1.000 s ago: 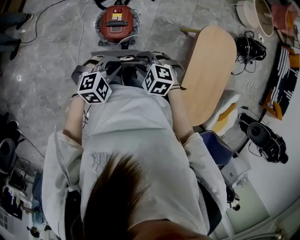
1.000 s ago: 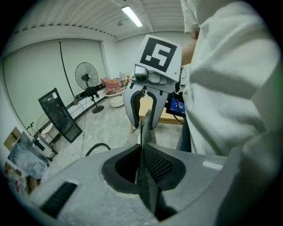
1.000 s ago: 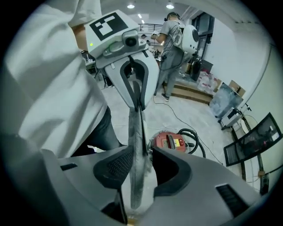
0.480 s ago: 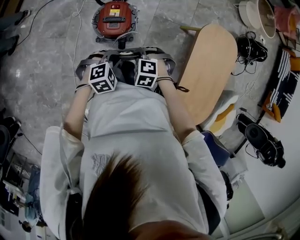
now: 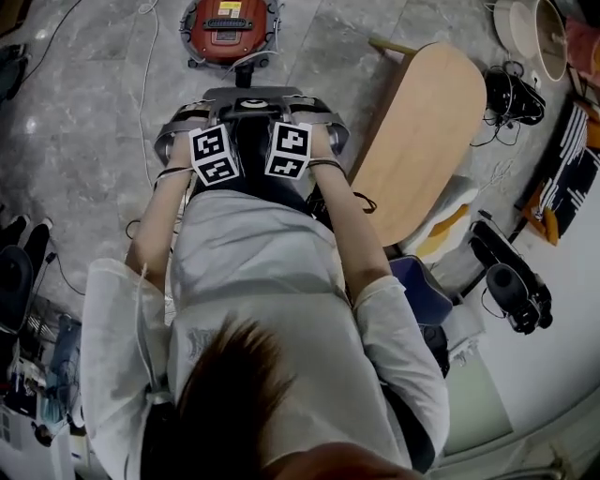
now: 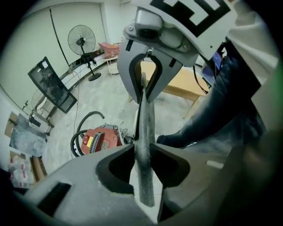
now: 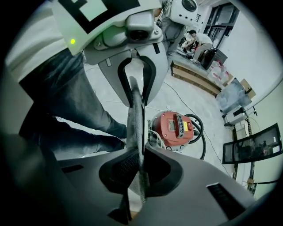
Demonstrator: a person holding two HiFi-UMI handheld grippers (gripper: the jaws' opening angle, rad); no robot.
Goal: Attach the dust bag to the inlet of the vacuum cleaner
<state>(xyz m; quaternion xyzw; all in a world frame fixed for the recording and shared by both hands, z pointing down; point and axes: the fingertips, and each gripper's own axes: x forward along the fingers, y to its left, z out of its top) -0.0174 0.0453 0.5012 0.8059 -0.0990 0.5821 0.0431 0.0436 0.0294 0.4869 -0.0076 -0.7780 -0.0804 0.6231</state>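
I hold a flat grey dust bag with a round hole in its collar low over the floor, just in front of the red vacuum cleaner. Two marker cubes sit side by side above the bag. In the left gripper view, the bag's edge runs between the jaws of my left gripper. Those jaws are opening, and the pads stand slightly off the bag. My right gripper is shut on the bag's edge. The vacuum lies beyond it.
A light wooden table stands to the right. Cables trail over the grey floor on the left, and a black hose curls by the vacuum. Dark gear lies at the right. The person's legs are close behind the bag.
Both grippers and the bag have sunk toward the floor and drawn closer together. The red vacuum has slid up in the head view.
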